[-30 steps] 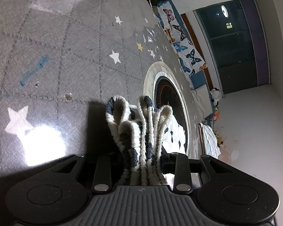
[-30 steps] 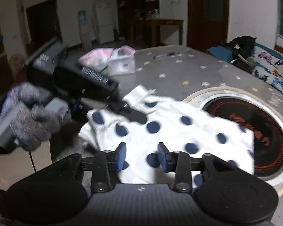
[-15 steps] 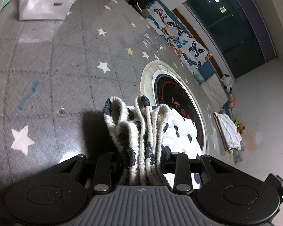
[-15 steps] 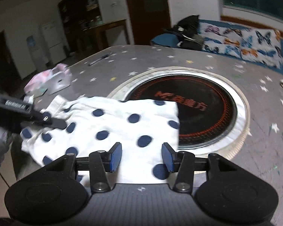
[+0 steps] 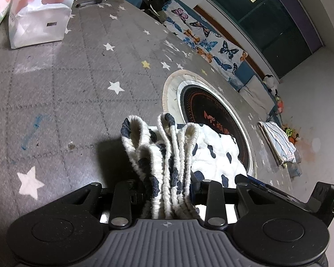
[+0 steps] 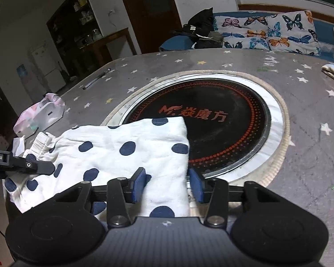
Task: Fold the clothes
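Left wrist view showed the left gripper [image 5: 167, 191], jaws clamped on the bunched, ribbed waistband of the polka-dot garment [image 5: 213, 155], whose soft white cloth with navy dots trailed toward 2 o'clock onto the desk [image 5: 62, 102] and the round black hob [image 5: 211, 120]. The right gripper [image 6: 167, 183] had jaws wide, straddling the garment's hem corner. If they closed on one layer only, the fold would likely skew; the thick gather could slip.
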